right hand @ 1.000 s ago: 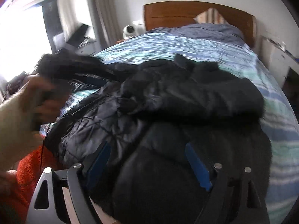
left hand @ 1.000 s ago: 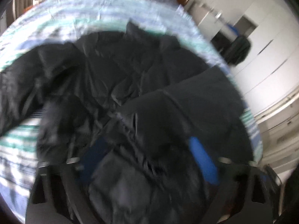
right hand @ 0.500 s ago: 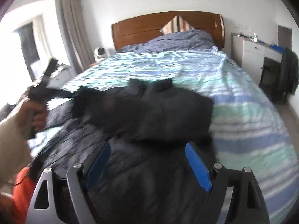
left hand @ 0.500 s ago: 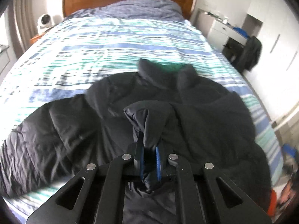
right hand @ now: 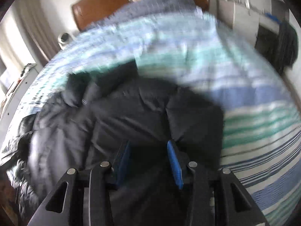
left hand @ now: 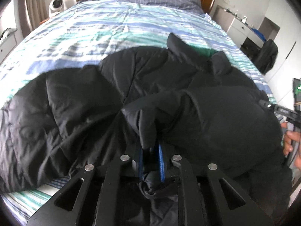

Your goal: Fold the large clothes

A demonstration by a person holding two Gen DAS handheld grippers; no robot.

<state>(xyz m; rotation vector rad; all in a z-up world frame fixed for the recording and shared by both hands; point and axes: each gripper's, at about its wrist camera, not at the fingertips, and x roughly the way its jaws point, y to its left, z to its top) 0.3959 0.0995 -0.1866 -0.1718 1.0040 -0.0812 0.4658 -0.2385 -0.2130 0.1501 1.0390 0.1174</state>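
**A:** Looking at the left gripper (left hand: 151,159) first: it's nearly pressed together, blue pads (left hand: 161,164) pinching a bunched fold of the black jacket (left hand: 79,113) at the bottom centre of the left view. The log-wise tiny widening doesn't show; the fabric is clearly clamped between them.

**B:** Yeah, and the right gripper (right hand: 150,162)? That view is super blurry.

**A:** Its jaws are closing but there's a visible gap, pads (right hand: 175,163) apart at the bottom centre. Dark jacket fabric sits between and under them, but I can't tell if they actually press it.

**B:** Where's the jacket overall?

**A:** Spread across the lower half of both views on the striped bed (left hand: 112,28), collar toward the headboard (left hand: 210,1) at the top. A hand (left hand: 290,143) shows at the right edge of the left view.
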